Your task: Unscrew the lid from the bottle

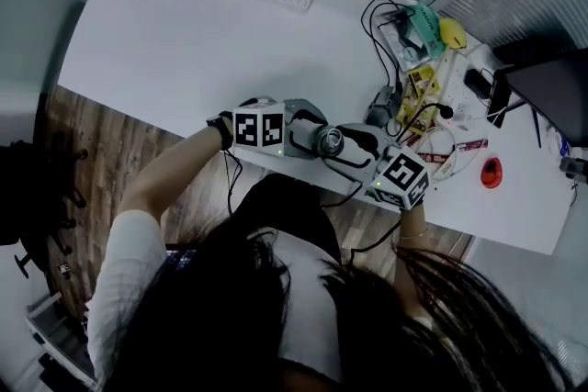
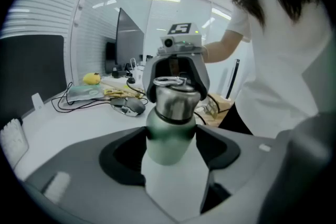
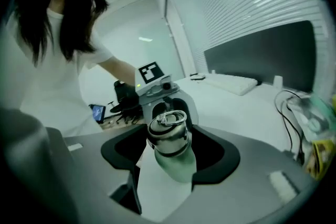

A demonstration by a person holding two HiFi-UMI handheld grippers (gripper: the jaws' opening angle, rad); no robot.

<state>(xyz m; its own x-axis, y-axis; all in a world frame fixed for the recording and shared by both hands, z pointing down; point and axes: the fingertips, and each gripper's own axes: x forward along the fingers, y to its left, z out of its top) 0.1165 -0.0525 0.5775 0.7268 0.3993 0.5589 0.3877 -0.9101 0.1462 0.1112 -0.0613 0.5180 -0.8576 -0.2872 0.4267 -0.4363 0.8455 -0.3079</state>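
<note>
The left gripper (image 2: 170,150) has its 2 jaws pressed on either side of the green body of a bottle (image 2: 169,136), which stands upright with its steel lid (image 2: 175,103) on. Just behind the lid, the right gripper (image 2: 177,86) faces it, its dark jaws flanking the lid and perhaps touching it. A person's white sleeve (image 2: 247,21) reaches in from the right. Cables (image 2: 84,102) lie on the white desk (image 2: 58,126).

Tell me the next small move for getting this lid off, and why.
Probably twist the right gripper around the lid while the left gripper holds firm. The left jaws clamp the green bottle, the right jaws appear closed on the steel lid, and it is not yet off.
</note>
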